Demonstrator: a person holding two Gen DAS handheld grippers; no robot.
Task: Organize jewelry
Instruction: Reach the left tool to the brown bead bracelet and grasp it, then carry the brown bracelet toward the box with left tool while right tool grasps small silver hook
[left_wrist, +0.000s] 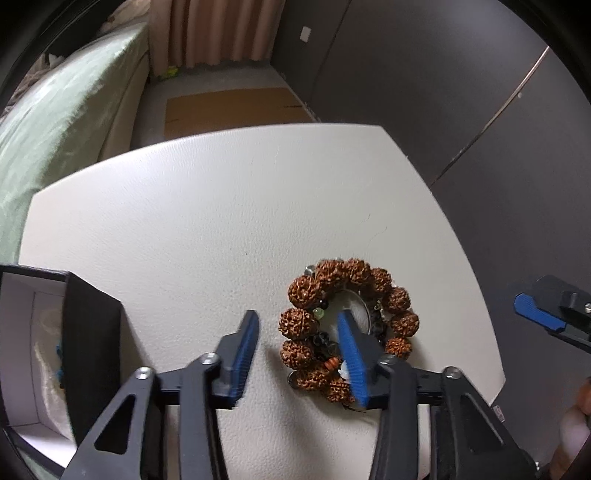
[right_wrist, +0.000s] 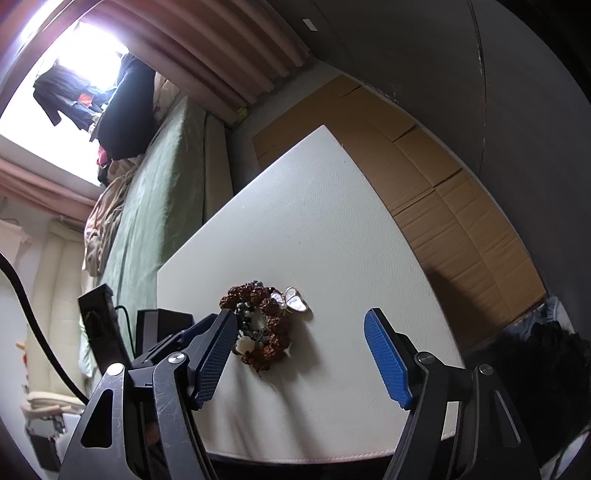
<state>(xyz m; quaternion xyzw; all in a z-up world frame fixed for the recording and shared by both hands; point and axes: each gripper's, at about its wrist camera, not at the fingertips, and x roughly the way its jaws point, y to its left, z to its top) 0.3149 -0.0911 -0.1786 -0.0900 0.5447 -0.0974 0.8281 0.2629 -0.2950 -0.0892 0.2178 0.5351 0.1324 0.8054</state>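
Observation:
A bracelet of large brown seed beads (left_wrist: 347, 328) lies on the white table (left_wrist: 221, 221), piled with smaller dark beads and a thin metal ring. My left gripper (left_wrist: 299, 325) is open; its right finger reaches over the bracelet's middle and its left finger stands left of the bracelet. An open black jewelry box (left_wrist: 55, 350) with a white lining sits at the left. In the right wrist view the bracelet (right_wrist: 258, 325) lies with a pearly butterfly piece (right_wrist: 291, 301) at its far edge. My right gripper (right_wrist: 301, 321) is open and empty, above the table's near edge.
The right gripper's blue tip (left_wrist: 543, 310) shows at the table's right edge. A green-covered bed (right_wrist: 147, 206) runs along the left. Flattened cardboard (right_wrist: 443, 192) lies on the floor beyond the table. A dark wall panel (left_wrist: 480, 110) stands on the right.

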